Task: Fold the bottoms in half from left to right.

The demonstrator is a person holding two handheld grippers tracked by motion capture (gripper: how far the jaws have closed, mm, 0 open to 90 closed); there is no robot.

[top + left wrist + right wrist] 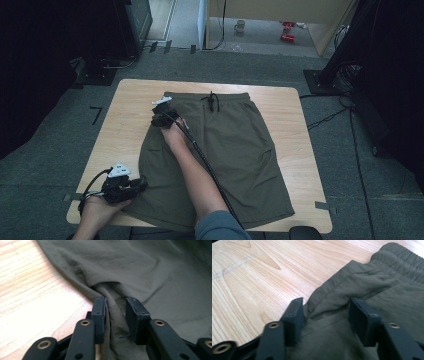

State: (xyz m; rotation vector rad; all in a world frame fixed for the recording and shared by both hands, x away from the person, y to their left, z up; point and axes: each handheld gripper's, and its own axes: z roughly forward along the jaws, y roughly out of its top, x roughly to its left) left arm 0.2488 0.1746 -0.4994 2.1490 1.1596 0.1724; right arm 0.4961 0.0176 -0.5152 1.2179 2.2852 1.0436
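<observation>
Olive-green shorts (225, 145) lie flat on the wooden table (130, 105), waistband and drawstring at the far side. My left gripper (142, 184) is at the near left leg hem. In the left gripper view its jaws (116, 305) squeeze a bunched ridge of the shorts (140, 270). My right gripper (159, 120) reaches across the cloth to the left side seam just below the waistband. In the right gripper view it (325, 307) stands open astride a raised fold of the shorts (367, 285), and the pads do not pinch it.
Bare wood (262, 272) runs along the left of the shorts and a narrower strip on the right (295, 130). The table's near edge (200, 229) is close behind the hems. Dark stands and cables (340, 75) sit on the floor around the table.
</observation>
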